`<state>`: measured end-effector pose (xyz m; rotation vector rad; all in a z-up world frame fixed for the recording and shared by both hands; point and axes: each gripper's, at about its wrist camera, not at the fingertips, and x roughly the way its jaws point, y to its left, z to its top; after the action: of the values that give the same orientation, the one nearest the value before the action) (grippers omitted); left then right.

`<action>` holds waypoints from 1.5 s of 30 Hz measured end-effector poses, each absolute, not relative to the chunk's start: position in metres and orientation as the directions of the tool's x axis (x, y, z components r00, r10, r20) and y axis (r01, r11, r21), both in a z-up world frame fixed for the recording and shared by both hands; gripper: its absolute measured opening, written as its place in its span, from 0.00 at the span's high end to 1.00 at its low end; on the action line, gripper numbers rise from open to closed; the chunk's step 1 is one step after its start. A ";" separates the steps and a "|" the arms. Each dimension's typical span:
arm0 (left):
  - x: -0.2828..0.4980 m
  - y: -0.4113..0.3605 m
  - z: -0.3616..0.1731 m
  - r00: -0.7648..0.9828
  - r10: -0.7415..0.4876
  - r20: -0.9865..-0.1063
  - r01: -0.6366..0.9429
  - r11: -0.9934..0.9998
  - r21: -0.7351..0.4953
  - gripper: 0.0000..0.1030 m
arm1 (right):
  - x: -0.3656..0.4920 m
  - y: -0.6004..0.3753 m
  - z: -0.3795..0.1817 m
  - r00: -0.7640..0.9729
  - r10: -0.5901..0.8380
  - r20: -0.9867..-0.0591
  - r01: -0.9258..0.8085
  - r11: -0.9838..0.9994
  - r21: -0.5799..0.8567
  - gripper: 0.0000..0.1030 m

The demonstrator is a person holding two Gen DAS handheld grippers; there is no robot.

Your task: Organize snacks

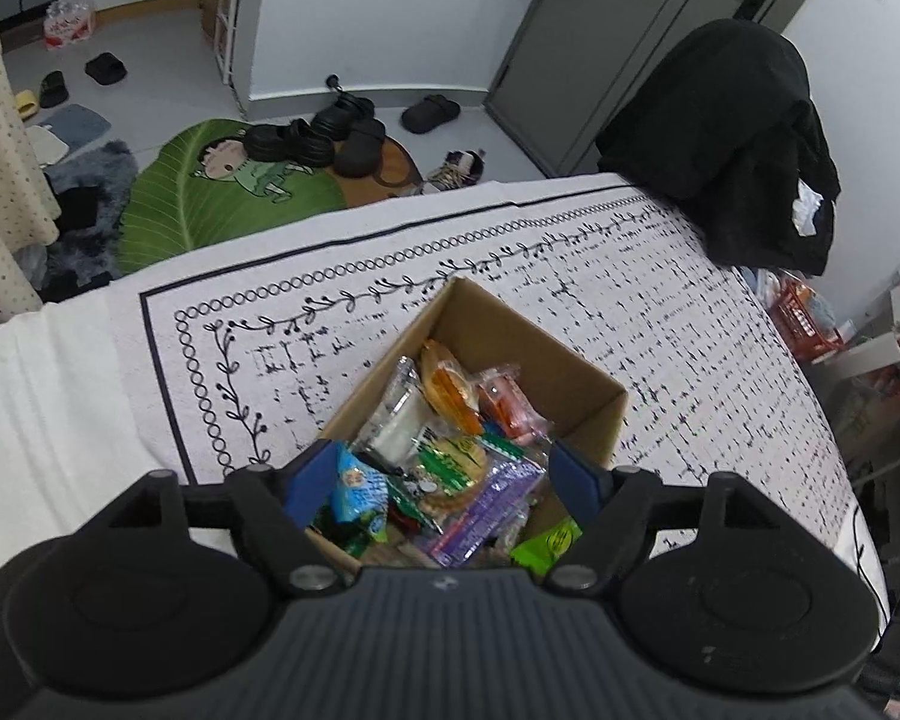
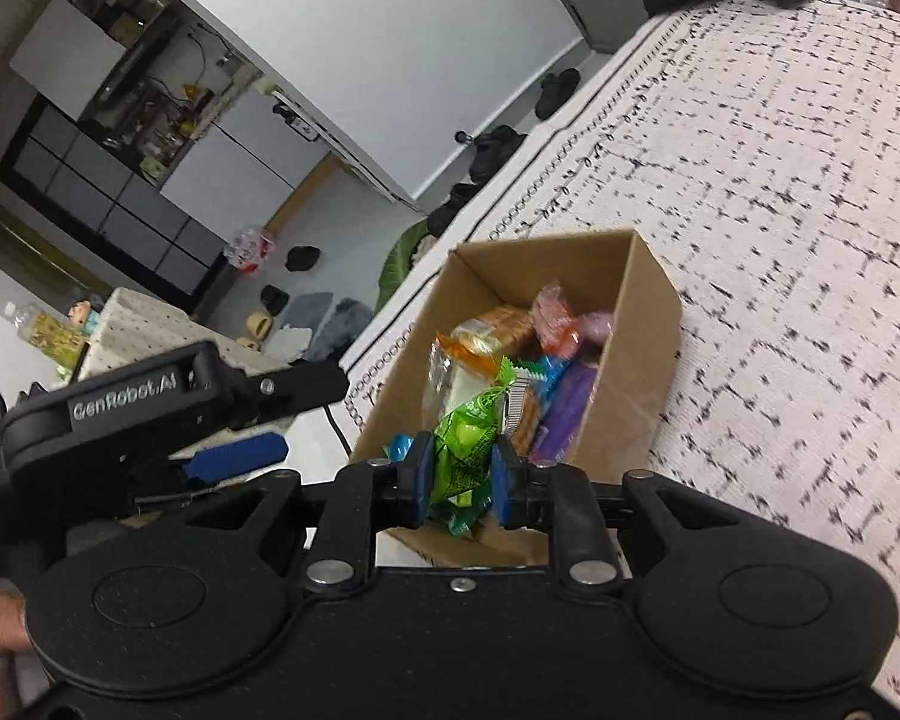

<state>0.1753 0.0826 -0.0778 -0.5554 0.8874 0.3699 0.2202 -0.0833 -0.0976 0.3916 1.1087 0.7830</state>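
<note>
**A:** Why is your left hand-held gripper [image 1: 444, 471] hanging over the cardboard box [image 1: 594, 414] with nothing in it?

**B:** Its blue pads are spread wide and nothing sits between them; the snacks lie loose in the box right below and ahead of it. I'd say it hovers there because the box is where everything belongs.

**A:** And the right one?

**B:** My right hand-held gripper [image 2: 463, 477] is pinching a green snack packet [image 2: 465, 450], pads pressed into the crinkled wrapper. I hold it just above the near edge of the box, so it can drop straight in with the rest.

**A:** Where does the box stand?

**B:** On the patterned cloth [image 1: 660, 300] covering the surface, just in front of both grippers, its open top tilted toward me. The left one shows off to the left of my right.
</note>
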 end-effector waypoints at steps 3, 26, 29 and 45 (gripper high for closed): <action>0.176 0.082 -0.079 0.587 0.048 -0.808 -0.500 0.807 -0.315 0.25 | 0.216 -0.085 -0.095 0.227 0.716 -0.661 -0.354 0.693 0.628 0.78; 0.150 0.090 -0.048 0.619 0.000 -0.785 -0.410 0.853 -0.324 0.23 | 0.190 -0.092 -0.052 0.319 0.641 -0.698 -0.311 0.767 0.561 0.51; 0.142 0.086 -0.039 0.629 0.001 -0.777 -0.387 0.868 -0.312 0.19 | 0.181 -0.102 -0.041 0.349 0.630 -0.694 -0.302 0.777 0.553 0.47; 0.080 0.061 0.002 0.713 0.023 -0.700 -0.290 0.919 -0.265 0.00 | 0.120 -0.160 0.009 0.567 0.537 -0.624 -0.262 0.836 0.481 0.09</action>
<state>0.0801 0.0613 0.0024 -0.3737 0.7606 0.1784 0.1203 -0.1595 0.0088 0.3557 0.8459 0.4812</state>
